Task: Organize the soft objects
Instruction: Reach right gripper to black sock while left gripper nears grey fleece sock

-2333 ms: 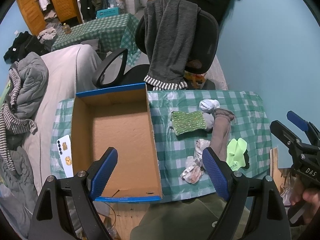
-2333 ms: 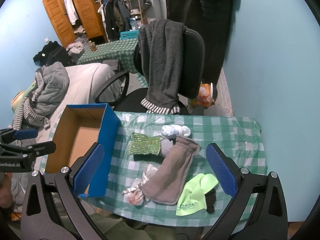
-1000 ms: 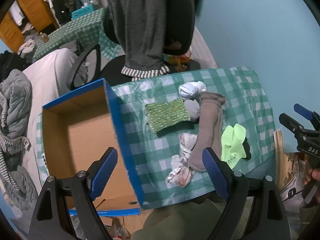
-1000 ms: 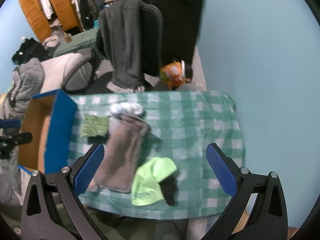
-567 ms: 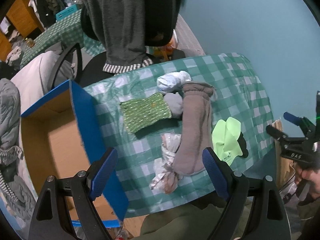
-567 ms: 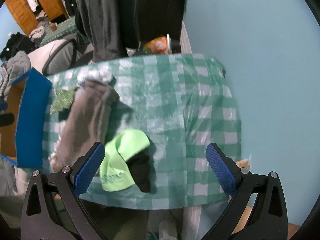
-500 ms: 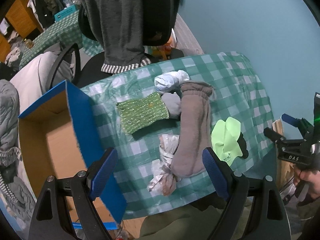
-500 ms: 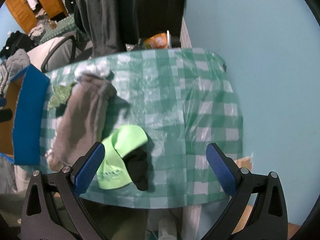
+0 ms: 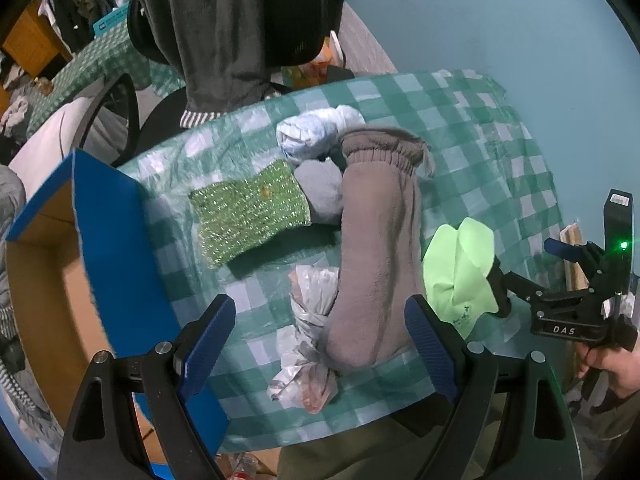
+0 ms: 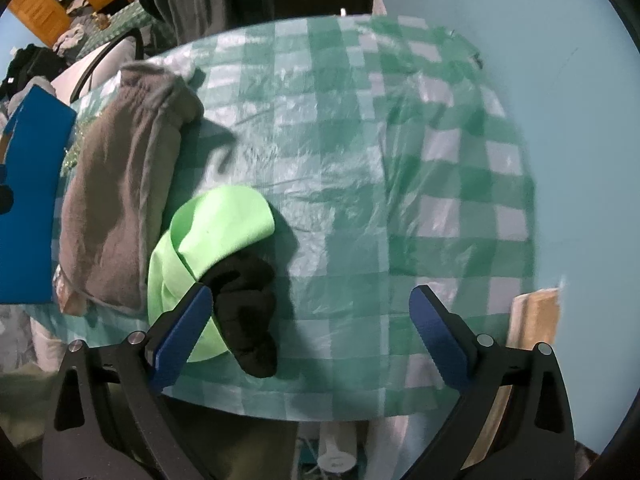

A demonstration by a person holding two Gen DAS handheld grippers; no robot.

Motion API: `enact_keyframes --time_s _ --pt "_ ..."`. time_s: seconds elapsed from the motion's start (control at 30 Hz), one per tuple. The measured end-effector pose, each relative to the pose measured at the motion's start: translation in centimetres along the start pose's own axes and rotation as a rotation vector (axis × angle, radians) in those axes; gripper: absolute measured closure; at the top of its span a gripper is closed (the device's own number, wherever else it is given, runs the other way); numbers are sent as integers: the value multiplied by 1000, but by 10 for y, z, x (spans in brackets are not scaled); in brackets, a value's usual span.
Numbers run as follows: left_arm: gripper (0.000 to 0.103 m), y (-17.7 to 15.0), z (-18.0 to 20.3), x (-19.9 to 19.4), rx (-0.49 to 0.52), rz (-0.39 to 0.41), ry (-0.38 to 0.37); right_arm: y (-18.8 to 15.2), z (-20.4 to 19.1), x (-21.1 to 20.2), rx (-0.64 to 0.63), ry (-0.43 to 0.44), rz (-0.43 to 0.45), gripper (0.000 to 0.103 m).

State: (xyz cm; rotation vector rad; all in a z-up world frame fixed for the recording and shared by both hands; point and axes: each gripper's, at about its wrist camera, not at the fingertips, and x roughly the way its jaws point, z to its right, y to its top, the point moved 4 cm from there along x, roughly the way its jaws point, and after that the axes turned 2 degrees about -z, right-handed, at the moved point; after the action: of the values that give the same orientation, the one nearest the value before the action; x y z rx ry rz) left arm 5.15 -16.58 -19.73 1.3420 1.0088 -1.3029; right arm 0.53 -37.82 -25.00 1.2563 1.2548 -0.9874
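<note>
Left tool [image 9: 320,332], jaws spread wide and empty, above the near edge of the surface [image 9: 460,120], which is covered in green-and-white check under clear plastic. Right tool [image 10: 310,320], likewise spread and gripping nothing, poised over the near right part of the surface; in the left view its body carries the white letters "DAS" and a lit green lamp, with a hand [image 9: 616,364] gripping it. Nearest the near edge: a crumpled, knotted plastic bag [image 9: 308,356], touching a long grey-brown fleece piece [image 9: 376,248] that runs toward the far edge. To the right of the fleece, a lime-green cloth [image 10: 212,232] bearing small dark print too small to read, with a black sock [image 10: 248,312] lying on it beside the right tool's left finger. Mid-surface: a glittery green knitted square [image 9: 252,212], touching a grey bundle [image 9: 322,190]; beyond, a pale blue-white rolled bundle [image 9: 316,136]. At the left edge, an open cardboard box with blue outer walls [image 9: 116,248]. Past the far edge, an office chair draped with a dark grey garment [image 9: 224,32].
</note>
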Motion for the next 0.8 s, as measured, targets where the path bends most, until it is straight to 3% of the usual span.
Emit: enact_keyframes --time_s 0.57,0.67,0.8 --pt "15 -2 12 29 5 -52 14 3 -28 28 -76 57 -52 16" --pt "15 -1 14 31 4 -60 8 3 -33 34 -74 75 -76 24" --pt "15 3 17 34 11 -61 6 0 -34 35 -98 60 -92 49"
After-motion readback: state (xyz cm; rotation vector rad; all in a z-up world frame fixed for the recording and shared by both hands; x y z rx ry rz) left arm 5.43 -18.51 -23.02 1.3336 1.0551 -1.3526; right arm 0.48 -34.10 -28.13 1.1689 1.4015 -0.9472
